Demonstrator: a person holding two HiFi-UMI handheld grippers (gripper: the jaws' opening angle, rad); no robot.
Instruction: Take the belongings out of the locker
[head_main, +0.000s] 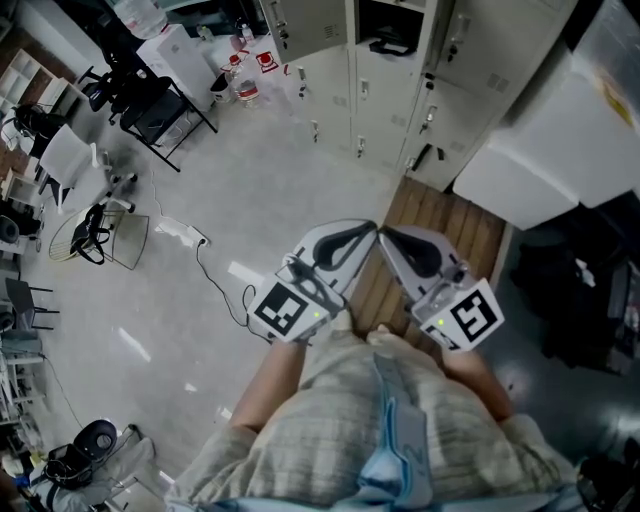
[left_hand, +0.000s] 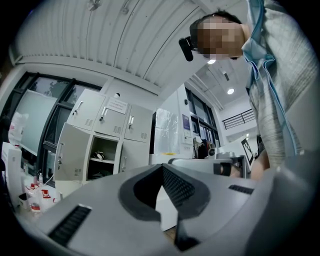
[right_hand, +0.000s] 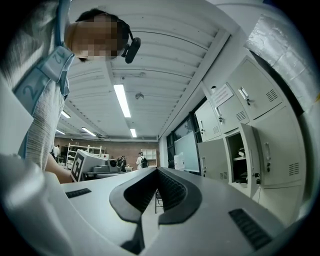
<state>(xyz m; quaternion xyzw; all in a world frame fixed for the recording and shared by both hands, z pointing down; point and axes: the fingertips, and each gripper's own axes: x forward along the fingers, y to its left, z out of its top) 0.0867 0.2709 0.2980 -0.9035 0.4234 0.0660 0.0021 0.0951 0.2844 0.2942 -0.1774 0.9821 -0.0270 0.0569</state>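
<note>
The left gripper (head_main: 362, 236) and right gripper (head_main: 392, 238), both closed on nothing, are held side by side near the body, apparently mid-approach, while the belongings (head_main: 392, 46) lie inside the open locker (head_main: 385, 12), well apart.

Hardly any lettering can be read from here.
A pale blue strap (right_hand: 54, 61) on the person's chest carries what looks like a 2. The paper notice (right_hand: 222, 95) on an upper locker door (right_hand: 230, 117) is too small to read, and so is the print on the red-labelled bottles (head_main: 246, 92) on the floor. One square marker (head_main: 281, 307) and another square marker (head_main: 473, 316) show only black-and-white patterns.
</note>
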